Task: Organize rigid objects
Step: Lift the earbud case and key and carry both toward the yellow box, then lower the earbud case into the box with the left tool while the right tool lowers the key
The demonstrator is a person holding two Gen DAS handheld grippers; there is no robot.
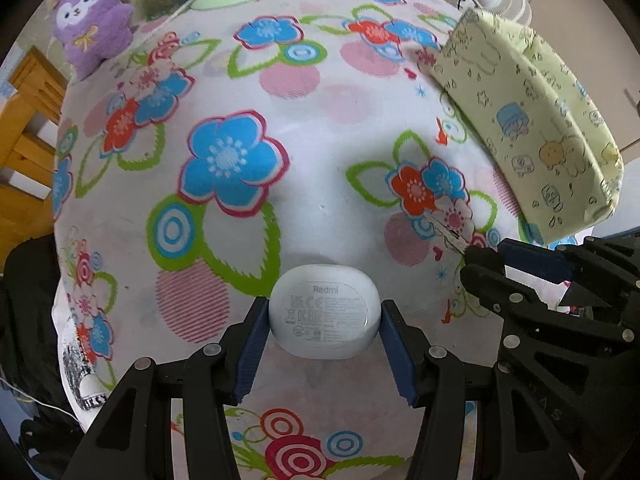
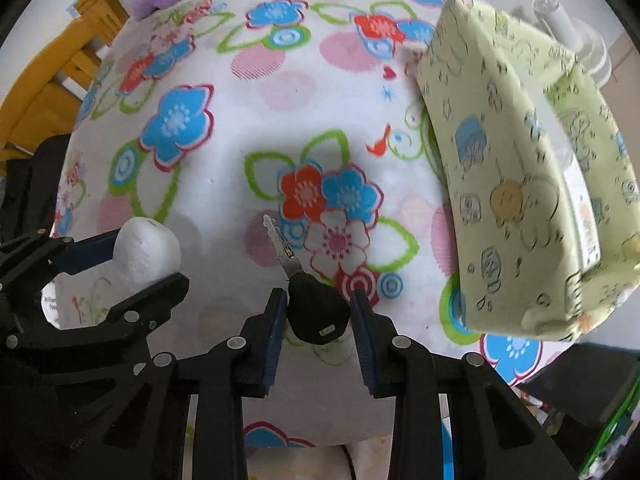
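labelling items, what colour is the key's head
Black key head, clearest in the right wrist view.

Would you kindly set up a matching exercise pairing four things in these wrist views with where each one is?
Things:
1. white earbud case
2. black-headed key
3. purple plush toy
4. pale green patterned pouch

Places:
A. at the far left corner of the flowered tablecloth
B. between the pads of the right gripper
C. on the right side of the table
D. between the pads of the left gripper

Pairs: 1-D, 2-B, 3-A, 4-C
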